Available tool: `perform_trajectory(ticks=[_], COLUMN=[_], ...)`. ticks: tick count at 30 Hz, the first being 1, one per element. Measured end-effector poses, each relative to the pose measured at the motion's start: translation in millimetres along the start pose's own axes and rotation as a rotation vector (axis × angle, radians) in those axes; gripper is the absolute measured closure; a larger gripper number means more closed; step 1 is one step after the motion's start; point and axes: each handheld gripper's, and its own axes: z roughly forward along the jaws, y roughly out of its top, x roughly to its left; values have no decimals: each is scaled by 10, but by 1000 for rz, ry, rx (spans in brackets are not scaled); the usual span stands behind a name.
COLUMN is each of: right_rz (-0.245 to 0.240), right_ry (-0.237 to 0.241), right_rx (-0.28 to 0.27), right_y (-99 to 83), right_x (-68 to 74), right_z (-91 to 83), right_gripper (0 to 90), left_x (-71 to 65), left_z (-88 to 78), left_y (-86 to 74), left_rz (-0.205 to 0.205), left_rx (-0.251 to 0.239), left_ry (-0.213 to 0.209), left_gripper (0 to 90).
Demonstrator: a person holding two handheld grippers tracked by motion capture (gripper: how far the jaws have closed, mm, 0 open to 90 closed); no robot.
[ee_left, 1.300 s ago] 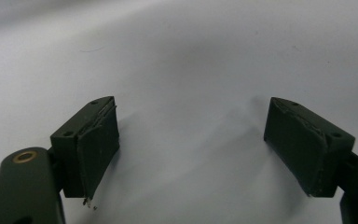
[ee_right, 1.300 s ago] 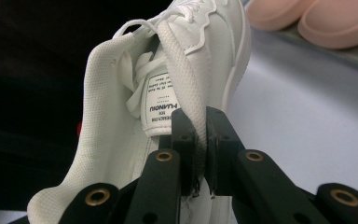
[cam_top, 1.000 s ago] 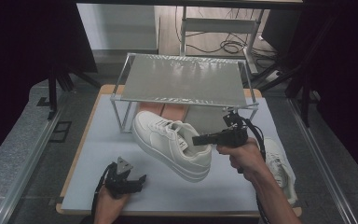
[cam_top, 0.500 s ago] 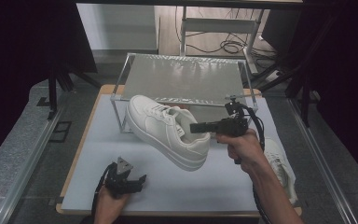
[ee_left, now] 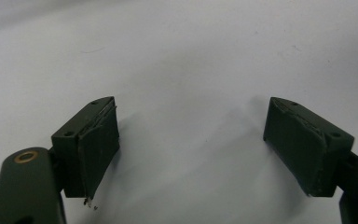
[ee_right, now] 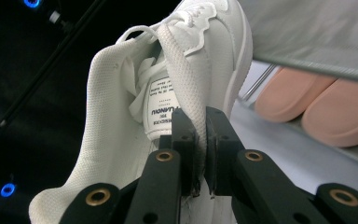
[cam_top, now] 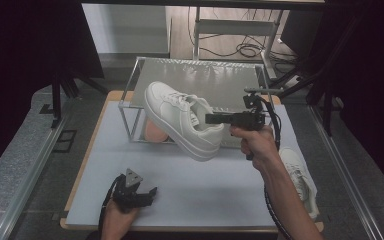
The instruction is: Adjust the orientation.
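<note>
A white sneaker [cam_top: 180,117] hangs tilted in the air in front of a metal rack [cam_top: 200,80], toe toward the rack's top. My right gripper [cam_top: 210,119] is shut on the sneaker's collar edge. In the right gripper view the jaws of that gripper [ee_right: 202,135] pinch the mesh wall of the sneaker [ee_right: 177,70] beside its tongue label. My left gripper [cam_top: 147,194] rests low over the table near the front left. In the left gripper view it [ee_left: 191,140] stands open, with bare white table between its pads [ee_left: 98,144].
A pair of pink shoes [cam_top: 155,132] sits under the rack's shelf, and these pink shoes [ee_right: 317,102] show beyond the held sneaker. A second white sneaker [cam_top: 297,172] lies at the right edge of the white table [cam_top: 190,190]. Dark stands flank the table.
My right gripper has carried the white sneaker up and away from me, toward the rack's top. The left gripper has stayed where it was.
</note>
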Motion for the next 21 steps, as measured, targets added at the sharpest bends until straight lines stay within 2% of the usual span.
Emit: perform_trajectory(ticks=[3,8,13,21], right_rz=[15,32,68,103], right_ry=[-14,-63,-104,-194], right_rx=[-25,-58,-102,-183], right_y=[49,134,214,314], right_x=[-41,-91,-162,-239], right_z=[10,54,97,170], right_gripper=[841,841,841,838], left_x=[5,5,3,4], left_z=[-4,-4,-2,-2], left_y=[1,0,0,1], left_rz=[7,6,1,0], left_rx=[6,6,3,4], left_ry=[2,3,1,0], left_gripper=[181,181,181,181])
